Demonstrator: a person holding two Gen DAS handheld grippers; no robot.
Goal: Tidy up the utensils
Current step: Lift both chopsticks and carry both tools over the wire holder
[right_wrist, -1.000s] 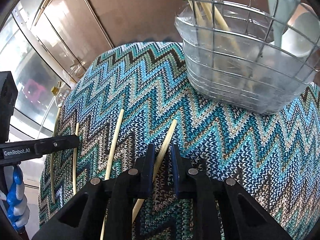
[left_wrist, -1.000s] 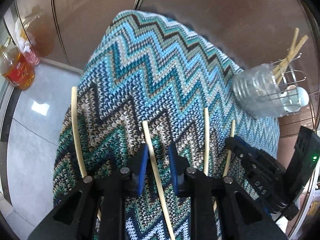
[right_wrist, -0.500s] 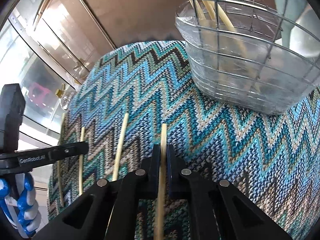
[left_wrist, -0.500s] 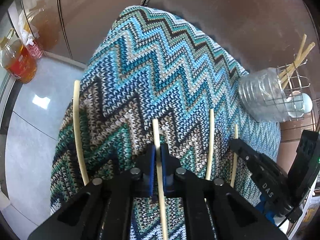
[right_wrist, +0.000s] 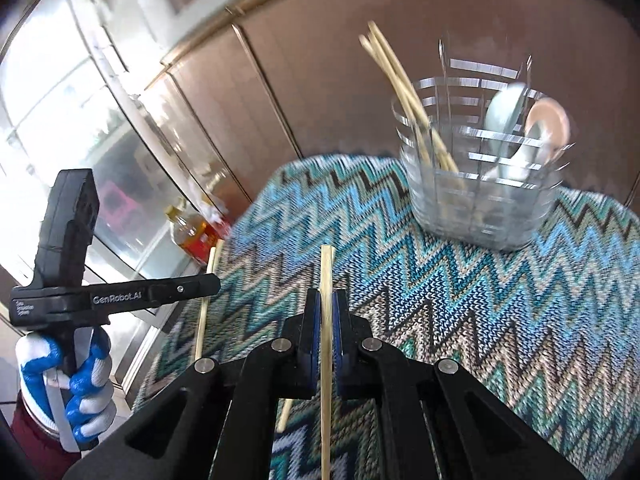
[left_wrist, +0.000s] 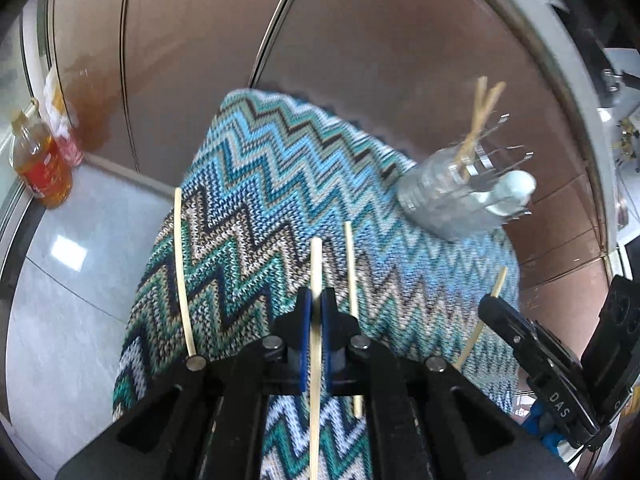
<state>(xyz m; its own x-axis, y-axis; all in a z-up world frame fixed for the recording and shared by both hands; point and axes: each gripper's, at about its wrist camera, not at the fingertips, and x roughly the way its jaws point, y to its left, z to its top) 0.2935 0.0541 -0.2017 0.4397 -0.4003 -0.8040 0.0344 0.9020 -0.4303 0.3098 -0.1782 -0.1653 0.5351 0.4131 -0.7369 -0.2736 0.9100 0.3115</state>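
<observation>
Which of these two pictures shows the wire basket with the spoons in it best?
The right wrist view: the wire basket sits near and large, chopsticks and two spoons inside. The left wrist view shows it small, blurred, far off at the right.

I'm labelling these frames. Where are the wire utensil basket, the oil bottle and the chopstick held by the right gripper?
wire utensil basket (right_wrist: 480,200): right wrist view, on its front wall.
oil bottle (left_wrist: 42,168): left wrist view, on its amber body.
chopstick (right_wrist: 327,272): right wrist view, on the shaft just above the right gripper (right_wrist: 327,312).
</observation>
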